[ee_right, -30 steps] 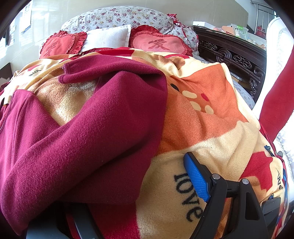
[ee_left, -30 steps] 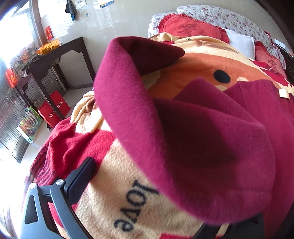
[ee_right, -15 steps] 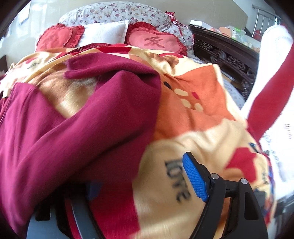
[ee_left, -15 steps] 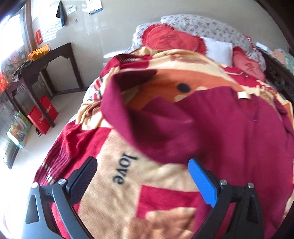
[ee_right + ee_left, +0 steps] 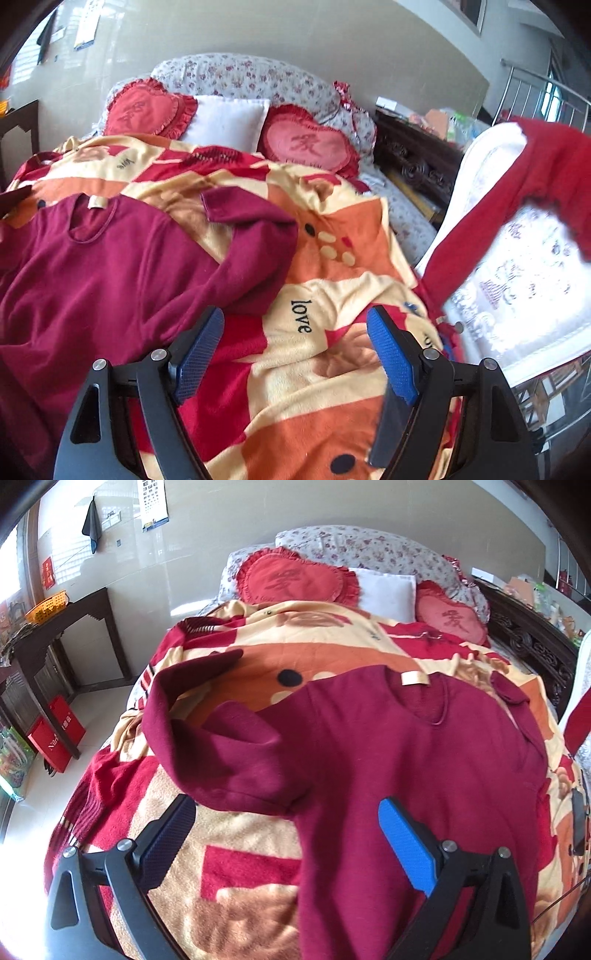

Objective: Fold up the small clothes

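A dark red sweater (image 5: 406,760) lies flat on the patterned blanket (image 5: 240,842), its neck and pale label toward the pillows. Its left sleeve (image 5: 229,746) is bent back on itself beside the body. In the right wrist view the same sweater (image 5: 92,266) fills the left side, and its right sleeve (image 5: 258,251) is bent over on the blanket. My left gripper (image 5: 286,834) hovers open over the sweater's lower left edge with nothing in it. My right gripper (image 5: 295,354) is open too, above bare blanket just right of the sweater.
Heart cushions (image 5: 295,578) and a white pillow (image 5: 384,590) lie at the bed's head. A dark wooden side table (image 5: 55,627) and red bags (image 5: 55,731) stand on the left. On the right are a carved bed rail (image 5: 417,162) and a white chair with a red garment (image 5: 535,184).
Both grippers have drawn back and up from the sweater. The sleeves that draped over one finger of each now lie bent on the blanket, and both finger pairs show free.
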Motion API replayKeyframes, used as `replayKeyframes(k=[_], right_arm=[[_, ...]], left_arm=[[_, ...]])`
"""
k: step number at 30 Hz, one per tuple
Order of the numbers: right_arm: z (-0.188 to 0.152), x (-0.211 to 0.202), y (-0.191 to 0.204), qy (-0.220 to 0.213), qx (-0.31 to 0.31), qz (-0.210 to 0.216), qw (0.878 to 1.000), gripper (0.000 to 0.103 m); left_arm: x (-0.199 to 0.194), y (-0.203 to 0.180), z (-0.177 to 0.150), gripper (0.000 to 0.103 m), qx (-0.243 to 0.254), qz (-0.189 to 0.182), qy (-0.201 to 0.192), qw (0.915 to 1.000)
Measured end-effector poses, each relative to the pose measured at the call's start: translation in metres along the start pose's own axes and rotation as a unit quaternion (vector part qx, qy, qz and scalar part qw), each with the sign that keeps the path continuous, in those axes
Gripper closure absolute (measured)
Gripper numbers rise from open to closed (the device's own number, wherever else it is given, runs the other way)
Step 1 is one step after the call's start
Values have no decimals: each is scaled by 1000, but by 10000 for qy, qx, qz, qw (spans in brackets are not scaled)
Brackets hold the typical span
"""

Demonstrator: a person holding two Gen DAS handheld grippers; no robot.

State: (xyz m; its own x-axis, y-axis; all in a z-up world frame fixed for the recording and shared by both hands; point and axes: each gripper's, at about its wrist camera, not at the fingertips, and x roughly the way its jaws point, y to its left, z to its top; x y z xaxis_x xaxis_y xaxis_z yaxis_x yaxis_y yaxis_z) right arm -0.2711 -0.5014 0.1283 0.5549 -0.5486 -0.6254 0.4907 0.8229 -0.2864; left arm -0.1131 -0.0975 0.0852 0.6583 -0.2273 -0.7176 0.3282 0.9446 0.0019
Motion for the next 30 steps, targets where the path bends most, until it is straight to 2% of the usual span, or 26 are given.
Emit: replayKeyframes(k=[6,16,21,30], right_arm=[[13,-33,11,-55,-96,-10,9999,41],[34,-87,46,-458,-443,419,9971,41],[38,-101,59,-430,-451,520,9967,41],[52,-140,62,-369,-501,1074,9923,41]], left_arm=[[-19,-3,0,2,64,-25,-151,9999],[-43,2,1,2,66,95,-276,9996],[-52,4,0,2,33,81,-347,9994],[-65,3,1,2,46,29,-415,9991]])
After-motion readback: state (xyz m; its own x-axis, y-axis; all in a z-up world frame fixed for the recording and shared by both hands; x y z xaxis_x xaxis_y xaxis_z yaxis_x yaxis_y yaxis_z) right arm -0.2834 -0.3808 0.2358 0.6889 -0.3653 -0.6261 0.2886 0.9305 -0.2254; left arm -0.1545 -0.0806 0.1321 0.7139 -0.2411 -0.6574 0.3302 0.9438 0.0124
